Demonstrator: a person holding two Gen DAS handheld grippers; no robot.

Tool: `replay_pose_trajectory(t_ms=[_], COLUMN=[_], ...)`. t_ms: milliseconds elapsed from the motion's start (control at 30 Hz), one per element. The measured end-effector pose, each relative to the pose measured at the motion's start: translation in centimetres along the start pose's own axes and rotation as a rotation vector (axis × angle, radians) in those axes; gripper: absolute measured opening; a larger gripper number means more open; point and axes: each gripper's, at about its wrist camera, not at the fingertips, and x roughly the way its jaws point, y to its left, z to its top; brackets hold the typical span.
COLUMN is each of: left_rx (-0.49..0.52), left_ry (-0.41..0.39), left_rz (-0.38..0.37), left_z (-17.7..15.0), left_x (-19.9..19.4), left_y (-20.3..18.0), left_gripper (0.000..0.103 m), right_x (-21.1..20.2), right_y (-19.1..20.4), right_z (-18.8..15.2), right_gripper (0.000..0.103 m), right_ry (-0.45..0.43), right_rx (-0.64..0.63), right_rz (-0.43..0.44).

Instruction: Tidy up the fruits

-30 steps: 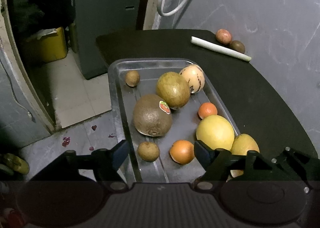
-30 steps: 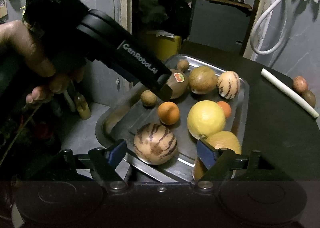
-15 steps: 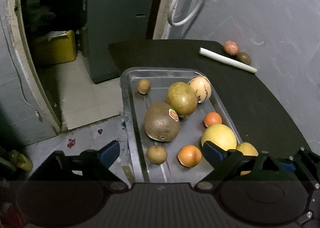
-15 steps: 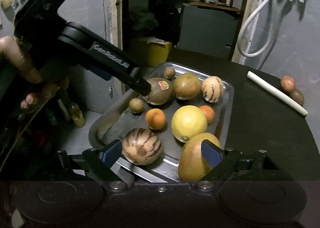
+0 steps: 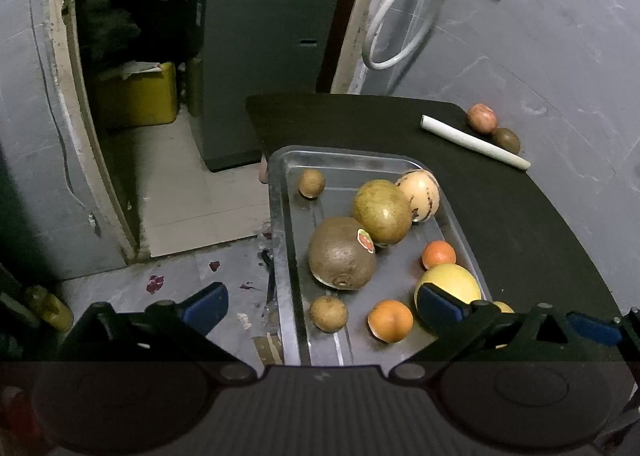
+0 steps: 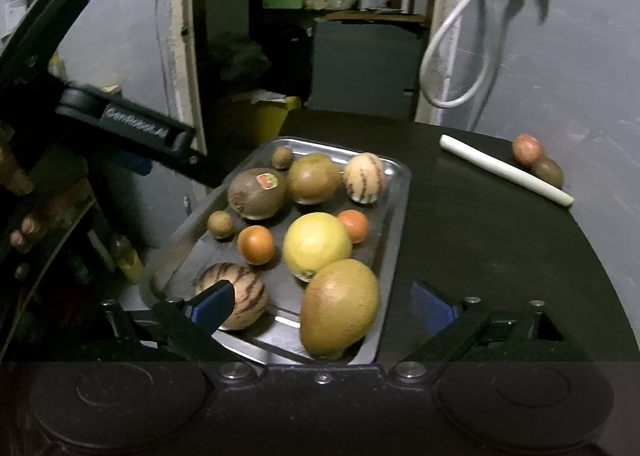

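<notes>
Tray: a shallow metal tray (image 6: pixel 394 211) sits on a dark table (image 6: pixel 492 248), one corner hanging past the table's edge over the floor.

Tray, far end: a small brown fruit (image 6: pixel 282 157) lies near the far corner; beside it a green-brown round fruit (image 6: pixel 313 178) touches a pale striped melon (image 6: pixel 365 177).

Tray, middle: a large brown fruit (image 6: pixel 257 193) bearing a red sticker (image 6: pixel 267 180) rests just beside the green-brown one; a second small brown fruit (image 6: pixel 221 223) lies at its near side.

Tray, near end: a yellow grapefruit (image 6: pixel 317 246) sits between two oranges, one (image 6: pixel 256 244) on its left and one (image 6: pixel 353 225) behind it; a dark-striped melon (image 6: pixel 232 300) and a mango (image 6: pixel 339 308) occupy the nearest edge.

Outside the tray: a reddish fruit (image 6: pixel 527 148) and a brownish fruit (image 6: pixel 548 171) lie touching at the back of the table, behind a white tube (image 6: pixel 505 170), well apart from the tray.

Left gripper (image 5: pixel 324 306): fingers spread wide, nothing between them, above the tray's near left edge.

Right gripper (image 6: pixel 322 306): fingers spread wide, nothing gripped, hovering over the tray's near end; the mango shows between them.

Background: a yellow container (image 5: pixel 138 97) stands on the floor beyond the doorway.
</notes>
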Motion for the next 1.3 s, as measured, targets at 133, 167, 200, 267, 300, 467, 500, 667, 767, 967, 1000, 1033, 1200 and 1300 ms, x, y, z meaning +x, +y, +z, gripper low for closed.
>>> replay_pose_trajectory(t_ms=[133, 167, 200, 267, 300, 467, 500, 667, 767, 967, 1000, 1033, 1200, 1300], left_rx=[-0.013, -0.016, -0.017, -0.014, -0.013, -0.026, -0.027, -0.016, -0.023, -0.022, -0.020, -0.020, -0.035, -0.043], left_ry=[-0.012, -0.017, -0.020, -0.027, -0.031, -0.043, -0.046, -0.059, -0.065, -0.103, -0.111, -0.120, -0.153, -0.171], left_rz=[0.013, 0.015, 0.018, 0.026, 0.031, 0.048, 0.052, 0.070, 0.076, 0.099, 0.103, 0.106, 0.115, 0.127], left_z=[-0.3, -0.5, -0.6, -0.8, -0.9, -1.4, -1.5, -1.9, -2.2, -2.9, -3.1, -3.3, -4.3, -5.0], left_x=[-0.4, -0.5, -0.7, -0.9, -1.0, -1.4, -1.6, -2.0, -2.3, -3.2, -3.3, -3.5, -4.4, -4.9], left_y=[-0.1, -0.1, -0.2, -0.3, -0.4, -0.4, -0.4, -0.4, -0.3, -0.7, -0.8, -1.0, -2.0, -2.8], left_gripper=[0.102, 0.102, 0.102, 0.102, 0.102, 0.102, 0.102, 0.102, 0.102, 0.102, 0.102, 0.102, 0.102, 0.102], right_x=[-0.4, -0.5, -0.6, -0.7, -0.8, -1.2, -1.3, -1.6, -1.8, -2.3, -2.4, -2.5, -2.8, -3.2], right_y=[-0.6, -0.7, -0.8, -1.1, -1.2, -1.4, -1.5, -1.8, -1.9, -2.3, -2.4, -2.5, -3.1, -3.5], right_z=[-0.1, -0.1, -0.1, -0.2, -0.2, -0.2, -0.2, -0.3, -0.4, -0.1, -0.1, 0.0, 0.0, -0.2], right_gripper=[0.097, 0.097, 0.097, 0.097, 0.098, 0.099, 0.100, 0.102, 0.102, 0.102, 0.102, 0.102, 0.102, 0.102], right_ry=[-0.019, -0.024, -0.029, -0.040, -0.046, -0.076, -0.080, -0.100, -0.110, -0.132, -0.135, -0.137, -0.150, -0.164], right_rx=[0.028, 0.034, 0.041, 0.059, 0.066, 0.108, 0.115, 0.148, 0.162, 0.167, 0.167, 0.170, 0.166, 0.163], right_rz=[-0.028, -0.036, -0.044, -0.061, -0.070, -0.107, -0.112, -0.144, -0.164, -0.194, -0.196, -0.196, -0.187, -0.173])
